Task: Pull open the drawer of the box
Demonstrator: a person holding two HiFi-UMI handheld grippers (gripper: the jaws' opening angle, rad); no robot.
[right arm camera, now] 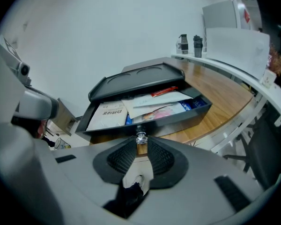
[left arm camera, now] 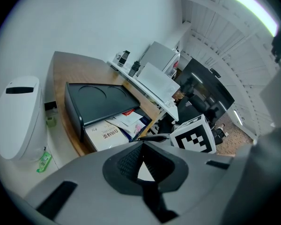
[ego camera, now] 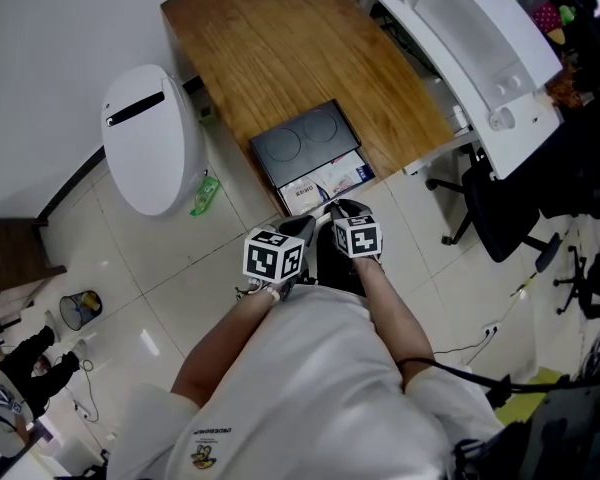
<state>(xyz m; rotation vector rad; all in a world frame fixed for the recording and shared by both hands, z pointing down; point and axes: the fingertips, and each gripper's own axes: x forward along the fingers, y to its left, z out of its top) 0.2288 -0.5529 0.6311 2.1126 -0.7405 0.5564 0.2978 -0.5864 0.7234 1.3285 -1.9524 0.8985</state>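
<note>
Both tongs were pictured at the worktop edge: right tongs clamped on the knob to draw out the box drawer, already open, left tongs shut and empty.

A wooden tabletop sits against a white wall. Just beside its left edge, a white rounded bin with a dark slot stands on the pale tiled floor. A small green object lies at the bin's foot. A curved white counter borders the tabletop's right side, with a black office chair near it. A small wire basket sits well off to the left.
</note>
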